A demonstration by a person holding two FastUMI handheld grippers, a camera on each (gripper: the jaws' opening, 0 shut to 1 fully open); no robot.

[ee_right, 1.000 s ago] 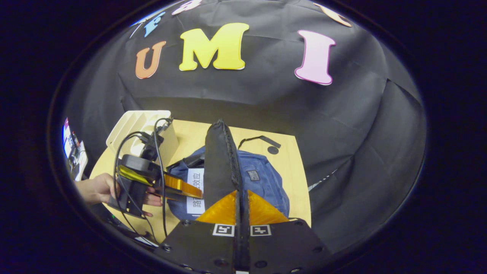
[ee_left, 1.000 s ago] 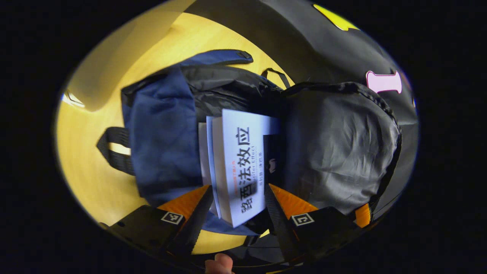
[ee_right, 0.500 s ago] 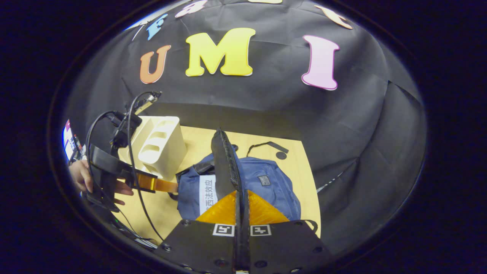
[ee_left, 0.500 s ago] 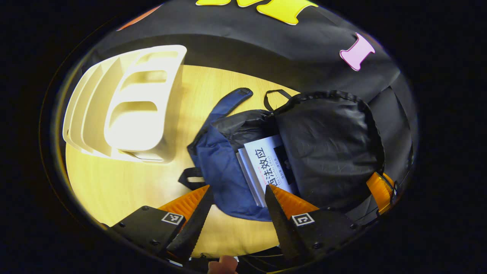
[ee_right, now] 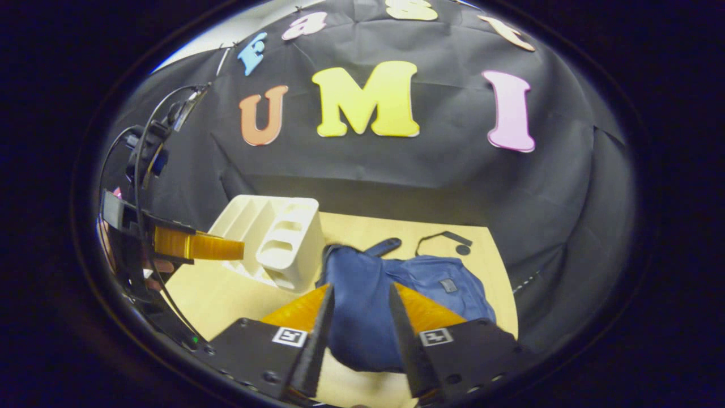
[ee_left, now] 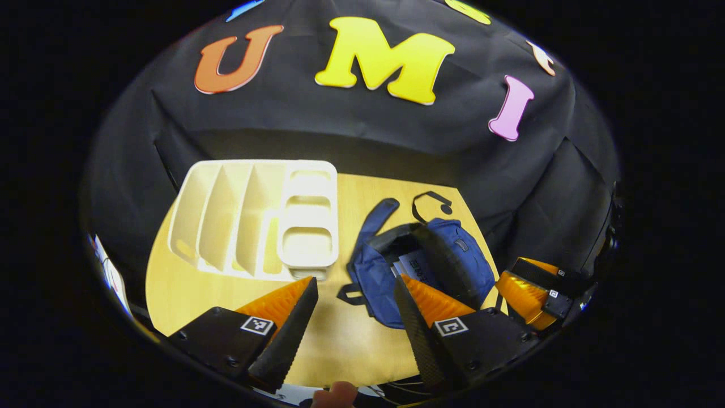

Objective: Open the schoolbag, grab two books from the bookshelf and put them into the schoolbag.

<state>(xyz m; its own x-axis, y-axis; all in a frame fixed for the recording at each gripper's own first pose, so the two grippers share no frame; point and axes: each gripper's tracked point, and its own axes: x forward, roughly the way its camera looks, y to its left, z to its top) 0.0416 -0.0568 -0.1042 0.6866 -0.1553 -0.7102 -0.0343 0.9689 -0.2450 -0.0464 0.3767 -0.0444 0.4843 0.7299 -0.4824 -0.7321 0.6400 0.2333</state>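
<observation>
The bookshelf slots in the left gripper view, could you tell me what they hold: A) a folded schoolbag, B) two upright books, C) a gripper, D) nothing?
D: the bookshelf shows bare slots between its dividers, while a book lies in the open schoolbag beside it.

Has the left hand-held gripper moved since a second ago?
Yes. The left hand-held gripper has pulled back from the schoolbag; it is now beside the bookshelf, open and empty.
</observation>
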